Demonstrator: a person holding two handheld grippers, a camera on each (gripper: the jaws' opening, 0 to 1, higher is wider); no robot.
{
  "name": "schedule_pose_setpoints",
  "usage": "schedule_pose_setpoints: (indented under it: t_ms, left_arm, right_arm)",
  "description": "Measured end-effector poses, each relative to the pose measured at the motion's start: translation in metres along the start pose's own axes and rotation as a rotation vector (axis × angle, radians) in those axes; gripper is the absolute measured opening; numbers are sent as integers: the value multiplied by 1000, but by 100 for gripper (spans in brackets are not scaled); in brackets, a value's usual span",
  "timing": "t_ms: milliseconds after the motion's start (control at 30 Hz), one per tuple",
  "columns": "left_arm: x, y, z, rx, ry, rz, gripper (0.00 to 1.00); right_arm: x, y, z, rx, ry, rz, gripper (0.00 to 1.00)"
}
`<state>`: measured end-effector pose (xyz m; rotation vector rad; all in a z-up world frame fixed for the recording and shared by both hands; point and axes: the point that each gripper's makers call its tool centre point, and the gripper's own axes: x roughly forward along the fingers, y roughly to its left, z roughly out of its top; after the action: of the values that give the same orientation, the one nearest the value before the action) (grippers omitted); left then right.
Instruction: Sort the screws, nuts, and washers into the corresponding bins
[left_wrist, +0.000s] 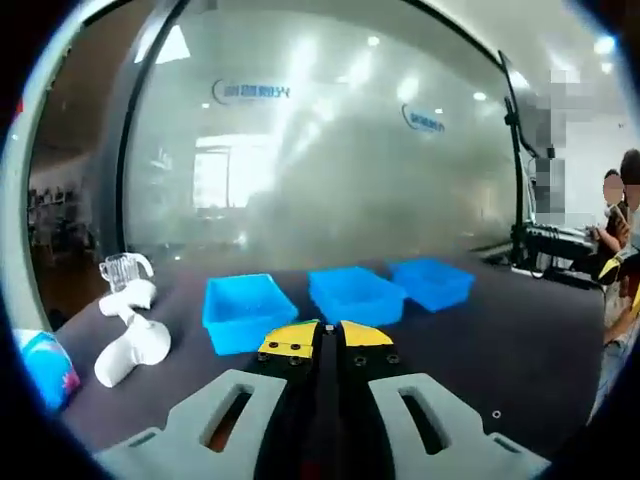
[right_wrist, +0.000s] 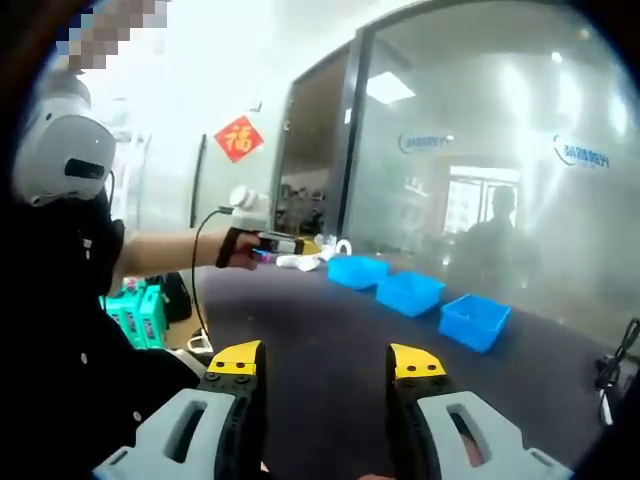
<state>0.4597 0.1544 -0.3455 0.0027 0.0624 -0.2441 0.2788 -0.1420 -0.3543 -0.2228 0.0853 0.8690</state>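
Three blue bins (left_wrist: 345, 293) empty; left tongs (left_wrist: 328, 335) pressed together, right tongs (right_wrist: 325, 362) wide; red "福" sign (right_wrist: 239, 138).

insides of the three blue bins (left_wrist: 355, 292) unreadable, tiny speck on dark table (left_wrist: 497, 413) unidentifiable, teal package (left_wrist: 45, 368) cut off

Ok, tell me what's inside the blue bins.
The three blue bins sit in a row on the dark table. What shows of their insides looks bare blue; their near walls hide the bottoms, so small parts could lie unseen.
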Motion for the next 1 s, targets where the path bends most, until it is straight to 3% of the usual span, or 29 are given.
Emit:
schedule_pose_setpoints:
  t_ms: [200, 333, 667, 833, 1000]
  left_arm:
    - [30, 14, 17, -39, -33, 23, 2]
    - [52, 19, 28, -9, -49, 44, 2]
    - [106, 53, 35, -19, -5, 105, 2]
    - [123, 64, 35, -45, 40, 103, 2]
    - [133, 76, 38, -73, 46, 123, 2]
  right_arm:
    - [1, 3, 1, 4, -6, 1, 44]
    - [3, 6, -1, 11, -6, 4, 44]
    - [5, 11, -3, 14, -1, 16, 44]
    - [7, 12, -3, 19, -3, 15, 43]
    - [9, 14, -1, 15, -7, 22, 43]
